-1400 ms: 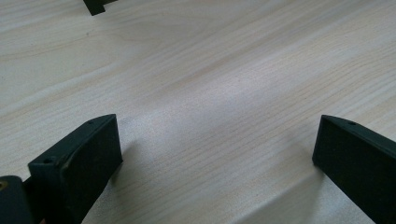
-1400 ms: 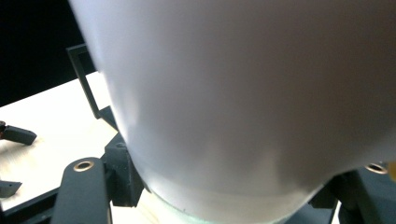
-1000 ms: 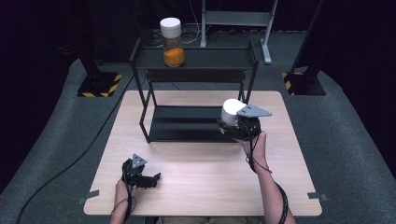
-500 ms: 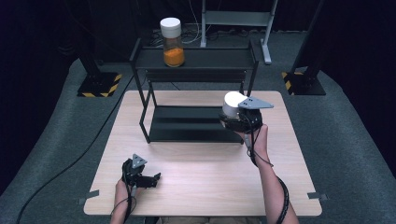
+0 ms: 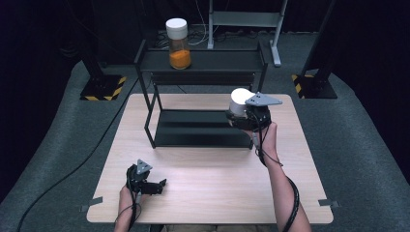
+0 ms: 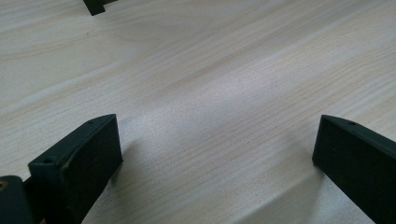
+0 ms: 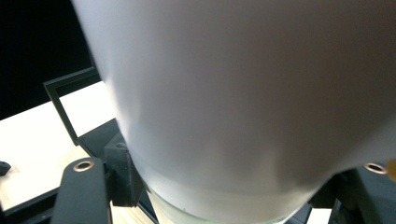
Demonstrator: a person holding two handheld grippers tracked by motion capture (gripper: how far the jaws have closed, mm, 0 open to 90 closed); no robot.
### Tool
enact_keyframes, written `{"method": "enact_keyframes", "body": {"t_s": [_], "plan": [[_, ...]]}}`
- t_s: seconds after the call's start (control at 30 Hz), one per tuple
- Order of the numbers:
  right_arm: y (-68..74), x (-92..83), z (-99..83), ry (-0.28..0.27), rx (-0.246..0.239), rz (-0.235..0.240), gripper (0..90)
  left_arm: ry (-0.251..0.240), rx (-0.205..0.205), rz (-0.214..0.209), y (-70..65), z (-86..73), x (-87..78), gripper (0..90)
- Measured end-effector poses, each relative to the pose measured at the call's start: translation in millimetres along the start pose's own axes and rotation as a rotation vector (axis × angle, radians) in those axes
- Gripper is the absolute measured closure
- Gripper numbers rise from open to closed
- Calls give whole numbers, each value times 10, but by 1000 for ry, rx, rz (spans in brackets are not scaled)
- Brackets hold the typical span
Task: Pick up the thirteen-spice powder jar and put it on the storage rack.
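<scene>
A big wooden table (image 5: 203, 193) sits in the middle of the room. On its far part stands a black metal rack (image 5: 200, 101) with a top shelf and a low shelf. On the top shelf stands a jar (image 5: 178, 43) with a white lid and orange stuff in its bottom half.

The right gripper (image 5: 241, 116) holds a second jar (image 5: 239, 100) with a white lid. It hangs in the air by the right end of the rack, above the low shelf and below the top one. In the right gripper view the white lid (image 7: 243, 93) is very close, with clear glass or plastic under it, and the black jaws squeeze it from both sides. The jaws look to grip just under the lid.

This jar looks hard and smooth, so it could slip. If it is glass it could break in a fall. I cannot tell what is inside, so I cannot tell how heavy it is. The best place to hold it is on the round side below the lid, with the jar kept standing up.

The left gripper (image 5: 157, 185) rests low near the front edge of the table. Its jaws stand wide apart with nothing in them, just bare wood between them.
</scene>
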State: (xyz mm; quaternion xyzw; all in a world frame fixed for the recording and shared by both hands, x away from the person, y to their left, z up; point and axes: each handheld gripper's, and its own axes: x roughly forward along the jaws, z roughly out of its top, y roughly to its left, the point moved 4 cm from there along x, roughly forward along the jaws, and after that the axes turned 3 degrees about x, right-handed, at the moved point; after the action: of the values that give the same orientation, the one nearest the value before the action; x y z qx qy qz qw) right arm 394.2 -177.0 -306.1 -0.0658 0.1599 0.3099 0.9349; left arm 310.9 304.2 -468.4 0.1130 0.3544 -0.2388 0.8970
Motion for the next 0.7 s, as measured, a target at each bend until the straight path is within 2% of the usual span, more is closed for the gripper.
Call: {"method": "enact_keyframes", "body": {"t_s": [0.7], "plan": [[-96,63,235,1,5,-20,301,0,0,-1,1,-1,0,7]]}}
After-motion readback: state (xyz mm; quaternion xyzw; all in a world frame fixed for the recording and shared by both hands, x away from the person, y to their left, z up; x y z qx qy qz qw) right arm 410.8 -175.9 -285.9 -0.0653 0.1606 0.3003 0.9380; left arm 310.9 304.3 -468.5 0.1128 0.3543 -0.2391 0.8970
